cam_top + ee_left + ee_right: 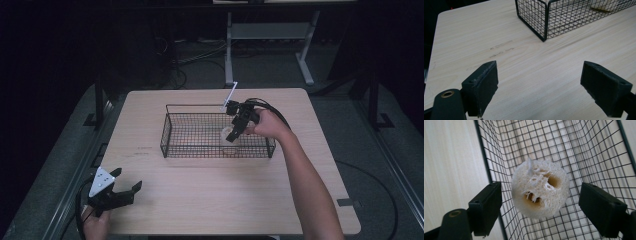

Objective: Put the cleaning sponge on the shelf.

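**Loofah piece inside wire basket, right claw spread around it**

One black wire basket (172, 134) stood on the table (210, 200), nearer the far edge than the near edge and roughly centred left to right. It held one item: a pale, round loofah piece (229, 134), sitting in the right half of the basket toward its near wall. Nothing else could be made out inside.

Count: one basket, one loofah piece, two grippers, one table.

The right gripper (234, 131) reached down into the basket from above its far right part, held by the person's right hand (270, 124). In the right gripper view its jaws stood wide apart with the loofah piece (540, 191) between them; a gap showed on each side, so the claw was open and not gripping. Whether the piece rested on the basket floor (584, 157) could not be told.

The left gripper (120, 192) lay at the near left corner of the table, well apart from the basket, jaws spread wide with bare wood between them.

The right gripper view showed the loofah's fibrous web and holes, which the high view rendered as a pale blob. The left gripper view showed the basket's (541, 20) near left corner and faint marks (501, 48) on the wood.
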